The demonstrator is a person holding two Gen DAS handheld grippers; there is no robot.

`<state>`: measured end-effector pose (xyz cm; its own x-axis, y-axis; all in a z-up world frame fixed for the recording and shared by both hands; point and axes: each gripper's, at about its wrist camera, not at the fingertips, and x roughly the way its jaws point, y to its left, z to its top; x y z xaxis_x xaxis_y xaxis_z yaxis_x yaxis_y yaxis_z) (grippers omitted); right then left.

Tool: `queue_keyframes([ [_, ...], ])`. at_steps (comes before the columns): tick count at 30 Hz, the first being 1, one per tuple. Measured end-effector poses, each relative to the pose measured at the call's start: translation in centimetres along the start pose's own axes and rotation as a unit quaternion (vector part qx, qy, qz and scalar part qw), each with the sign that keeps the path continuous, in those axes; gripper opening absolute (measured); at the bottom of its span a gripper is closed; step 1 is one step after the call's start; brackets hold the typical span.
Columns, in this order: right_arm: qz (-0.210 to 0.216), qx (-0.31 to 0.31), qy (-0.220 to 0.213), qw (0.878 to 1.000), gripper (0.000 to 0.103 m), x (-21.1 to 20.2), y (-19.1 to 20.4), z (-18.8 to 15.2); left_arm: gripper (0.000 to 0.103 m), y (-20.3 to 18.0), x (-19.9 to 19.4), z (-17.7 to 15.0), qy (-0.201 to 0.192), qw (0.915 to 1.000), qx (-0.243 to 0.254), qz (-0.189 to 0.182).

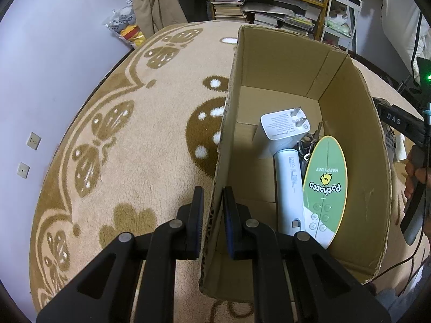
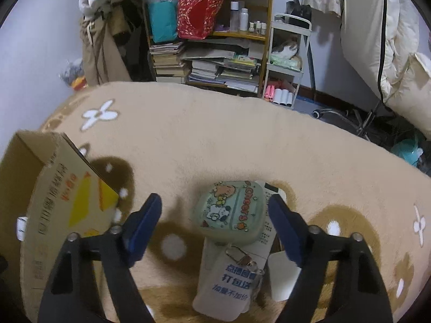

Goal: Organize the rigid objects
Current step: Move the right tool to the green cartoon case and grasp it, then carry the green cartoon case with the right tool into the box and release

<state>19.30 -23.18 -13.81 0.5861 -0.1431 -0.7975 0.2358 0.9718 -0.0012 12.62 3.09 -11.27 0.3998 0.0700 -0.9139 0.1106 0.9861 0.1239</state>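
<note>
Your right hand-held gripper (image 2: 215, 226) is spread wide and empty, hovering over the rug (image 2: 215, 140) with the green case (image 2: 229, 212) sitting between its two fingers, nearer the right one. That case lies straight ahead of you and slightly right of center, resting on a stack of paper packets (image 2: 226, 282) whose long side runs toward you, along the fingers. The case looks roughly square, so I'd judge a small shift right before closing would center it. Your left hand-held gripper (image 1: 212, 215) is clamped on the near wall of the cardboard box (image 1: 350, 134), one finger outside and one inside. The box stands just to the left of the case, already holding a charger (image 1: 282, 129), a power bank (image 1: 289, 188) and an oval remote (image 1: 323, 188). The right side is clearly nearer for this pick.
</note>
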Motion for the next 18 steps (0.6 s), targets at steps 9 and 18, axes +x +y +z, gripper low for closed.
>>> queue_keyframes([
  [9, -0.026, -0.011, 0.012, 1.000, 0.065, 1.3, -0.6, -0.6, 0.013, -0.6, 0.1, 0.0, -0.002, 0.9998, 0.012, 0.015],
  [18, -0.019, 0.007, 0.011, 1.000, 0.064, 0.4, -0.6, -1.1, 0.013, -1.3, 0.0, -0.2, -0.008, 0.9987, 0.030, 0.039],
])
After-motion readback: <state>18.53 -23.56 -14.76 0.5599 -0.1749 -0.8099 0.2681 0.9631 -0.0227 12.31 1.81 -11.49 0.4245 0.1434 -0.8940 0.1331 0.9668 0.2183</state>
